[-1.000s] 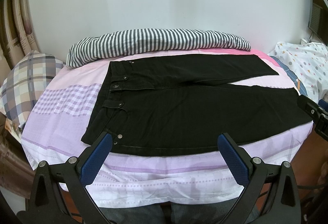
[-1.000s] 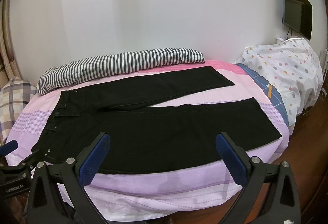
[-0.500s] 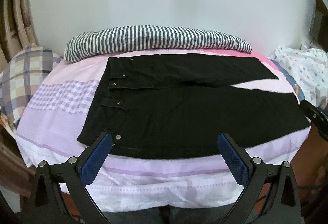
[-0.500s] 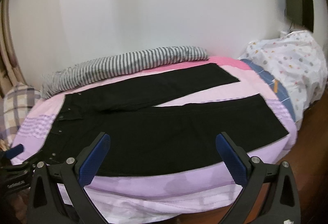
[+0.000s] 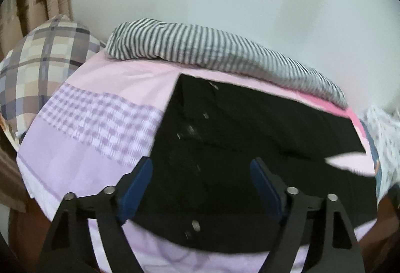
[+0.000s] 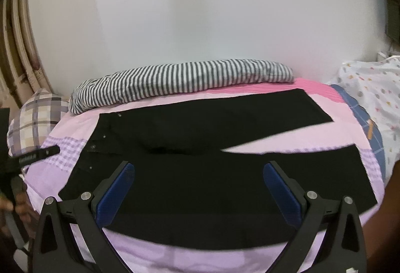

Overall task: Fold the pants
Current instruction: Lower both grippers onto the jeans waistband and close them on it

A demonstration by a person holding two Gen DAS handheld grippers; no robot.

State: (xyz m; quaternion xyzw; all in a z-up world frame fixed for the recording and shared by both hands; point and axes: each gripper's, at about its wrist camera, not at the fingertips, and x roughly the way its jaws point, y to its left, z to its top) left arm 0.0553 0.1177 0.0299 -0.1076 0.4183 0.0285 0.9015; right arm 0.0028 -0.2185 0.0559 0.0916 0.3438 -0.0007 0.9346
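Black pants (image 6: 190,173) of smooth, matte cloth are spread flat on the bed (image 6: 62,155), legs splayed in a V, metal studs at the waistband. The left claw (image 5: 201,188), jaws just narrowed yet released, is held over the waist; the right claw (image 6: 198,191) gapes above the near leg. A striped roll (image 6: 182,80) lies behind.

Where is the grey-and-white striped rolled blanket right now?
In both wrist views the grey-and-white striped rolled blanket lies along the bed's far edge against the white wall, just behind the black pants.

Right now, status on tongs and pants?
Left tongs just narrowed, empty, over waistband. Right tongs open, empty. Black pants flat, unfolded, legs apart. Nothing in the way.
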